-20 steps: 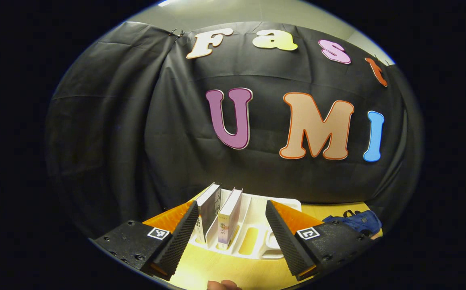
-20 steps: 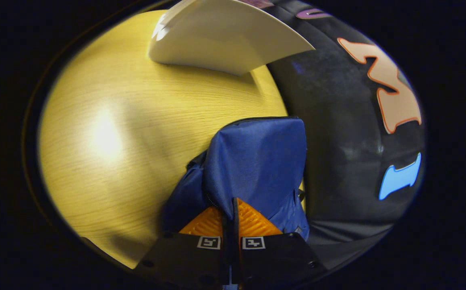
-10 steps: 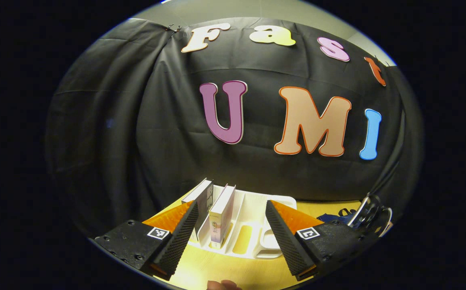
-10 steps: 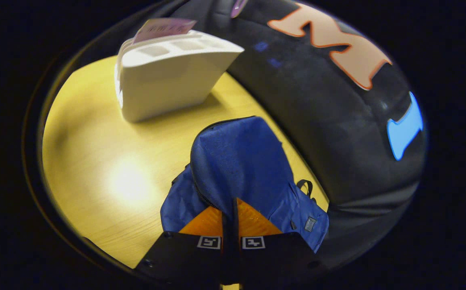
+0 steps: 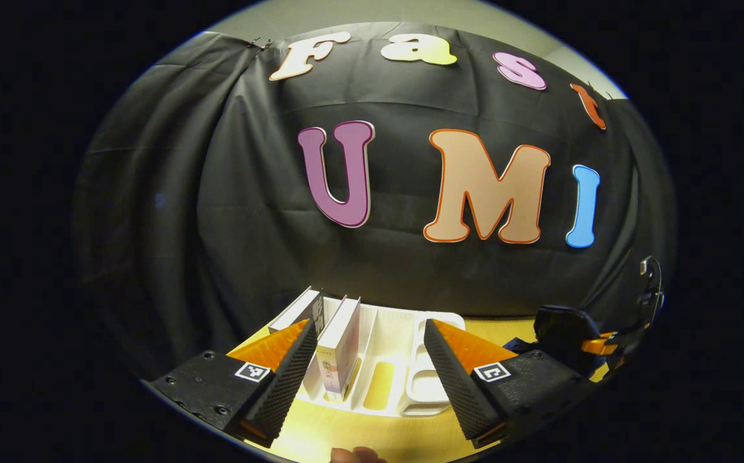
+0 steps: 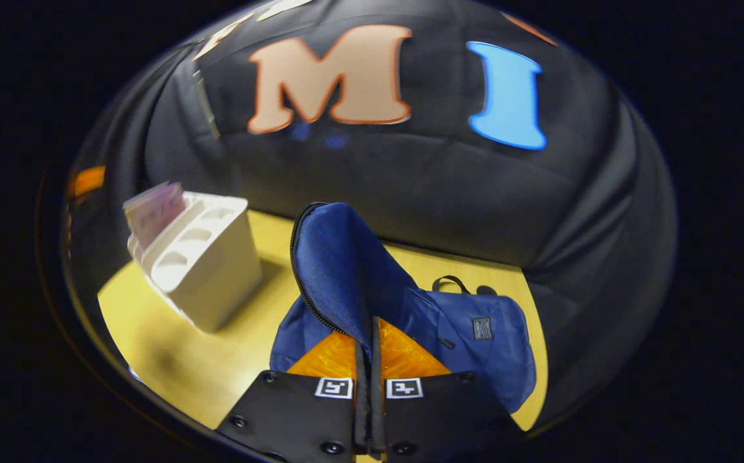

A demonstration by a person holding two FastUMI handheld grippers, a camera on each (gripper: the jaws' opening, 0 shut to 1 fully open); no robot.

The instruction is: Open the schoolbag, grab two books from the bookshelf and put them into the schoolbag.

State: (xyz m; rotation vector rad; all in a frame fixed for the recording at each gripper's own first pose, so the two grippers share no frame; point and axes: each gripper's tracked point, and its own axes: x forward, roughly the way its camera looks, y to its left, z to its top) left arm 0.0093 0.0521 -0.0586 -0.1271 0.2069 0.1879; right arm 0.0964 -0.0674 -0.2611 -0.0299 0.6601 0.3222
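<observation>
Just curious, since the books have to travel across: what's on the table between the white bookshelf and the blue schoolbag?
Nothing: in the right gripper view, only bare yellow table separates the bookshelf from the schoolbag.

- My bookshelf (image 5: 404,360) sits on the table (image 6: 172,366), against the booth wall.
- Two books (image 5: 339,350) stand in its left slots.
- The schoolbag (image 6: 462,334) lies right of the bookshelf.

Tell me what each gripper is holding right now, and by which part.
The right gripper is shut on the schoolbag, pinching the edge of its lifted front flap. The left gripper is open and holds nothing.
</observation>
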